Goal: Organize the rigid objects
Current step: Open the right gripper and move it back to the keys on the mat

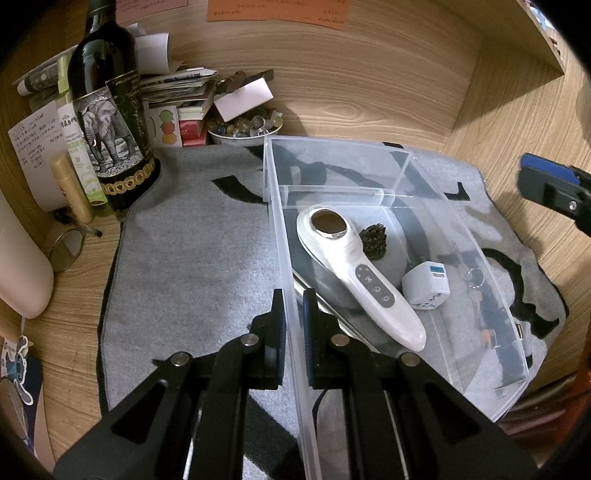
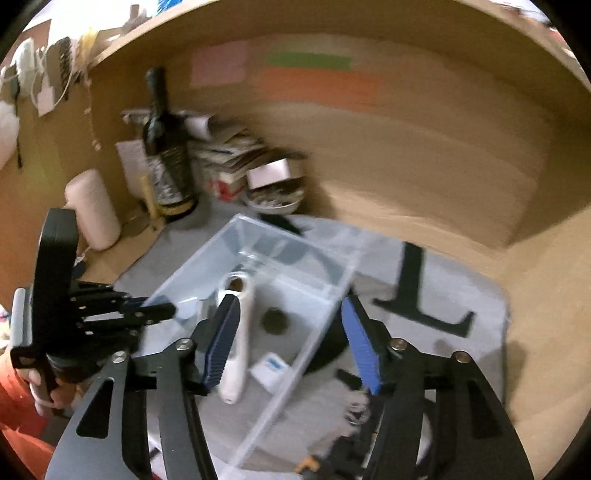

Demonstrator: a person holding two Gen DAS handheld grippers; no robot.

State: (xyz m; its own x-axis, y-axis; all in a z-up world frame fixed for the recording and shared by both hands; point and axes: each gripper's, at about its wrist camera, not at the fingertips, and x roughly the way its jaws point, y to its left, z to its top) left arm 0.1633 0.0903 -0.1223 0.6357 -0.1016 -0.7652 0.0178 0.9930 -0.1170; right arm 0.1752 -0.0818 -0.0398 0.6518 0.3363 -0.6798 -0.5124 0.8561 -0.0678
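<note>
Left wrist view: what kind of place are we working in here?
Probably a home desk nook, wood-panelled and cluttered. A wine bottle with an elephant label stands beside stacked papers, a bowl of stones sits at the back, and sticky notes hang on the wall.

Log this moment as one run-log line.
left gripper: shut on clear bin wall | right gripper: open, empty | in bin: white handheld device, white adapter
</note>
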